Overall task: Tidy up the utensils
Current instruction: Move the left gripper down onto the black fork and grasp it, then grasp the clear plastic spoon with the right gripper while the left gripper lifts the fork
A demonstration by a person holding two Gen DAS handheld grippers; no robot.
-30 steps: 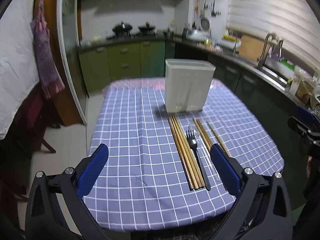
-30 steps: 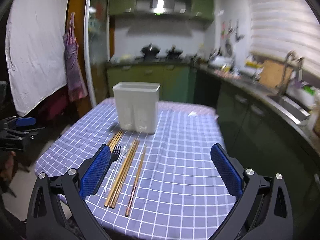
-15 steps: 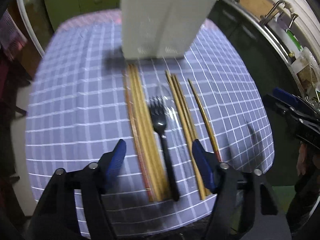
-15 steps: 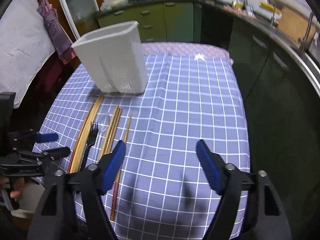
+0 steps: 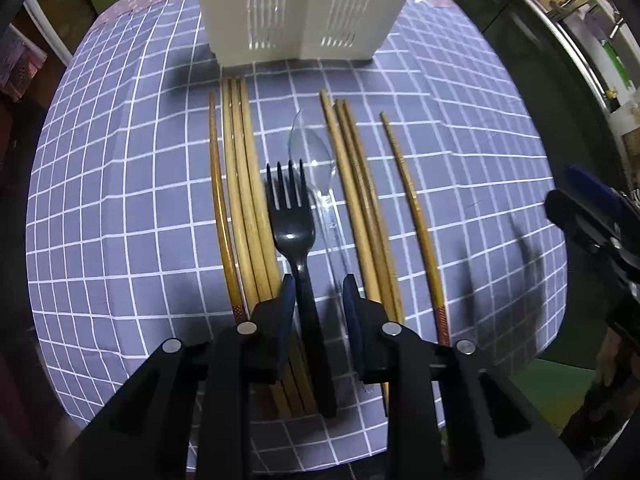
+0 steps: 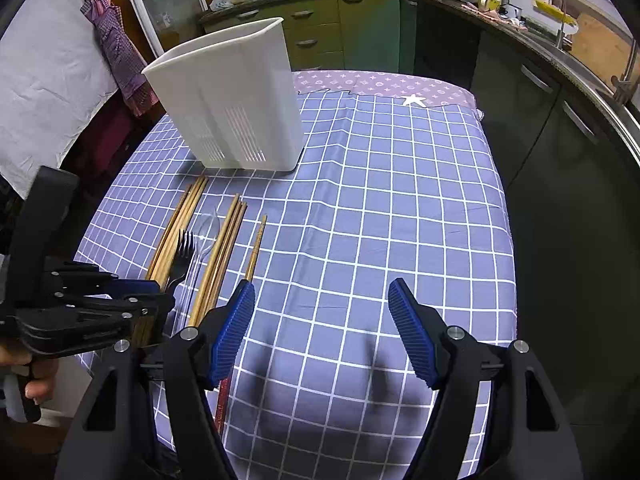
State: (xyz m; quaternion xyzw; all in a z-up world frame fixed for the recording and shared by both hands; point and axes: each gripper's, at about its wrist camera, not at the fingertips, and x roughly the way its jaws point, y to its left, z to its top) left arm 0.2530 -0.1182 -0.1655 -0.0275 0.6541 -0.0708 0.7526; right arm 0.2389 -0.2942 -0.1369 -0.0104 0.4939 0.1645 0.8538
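A black plastic fork [image 5: 290,216] lies on the checked tablecloth among wooden chopsticks [image 5: 244,200], with a clear plastic spoon [image 5: 310,152] just to its right. My left gripper [image 5: 318,300] points steeply down over the fork's handle. Its jaws are closing with the handle and the clear spoon's handle between them, and a gap still shows on the right side. The right gripper [image 6: 320,320] hangs open over bare cloth to the right of a single chopstick [image 6: 256,246], with nothing between its fingers. A white utensil holder [image 6: 232,100] stands upright beyond the utensils.
More chopsticks [image 5: 360,200] and a single one [image 5: 412,216] lie right of the spoon. The table's near edge [image 5: 280,452] runs just below the left gripper. A person's hand [image 6: 36,376] holds the left gripper. Kitchen counters [image 6: 560,64] run along the right.
Both grippers came down toward the table and tipped downward. The left jaws narrowed from wide open to close around the fork handle. The right jaws narrowed a little, then held.
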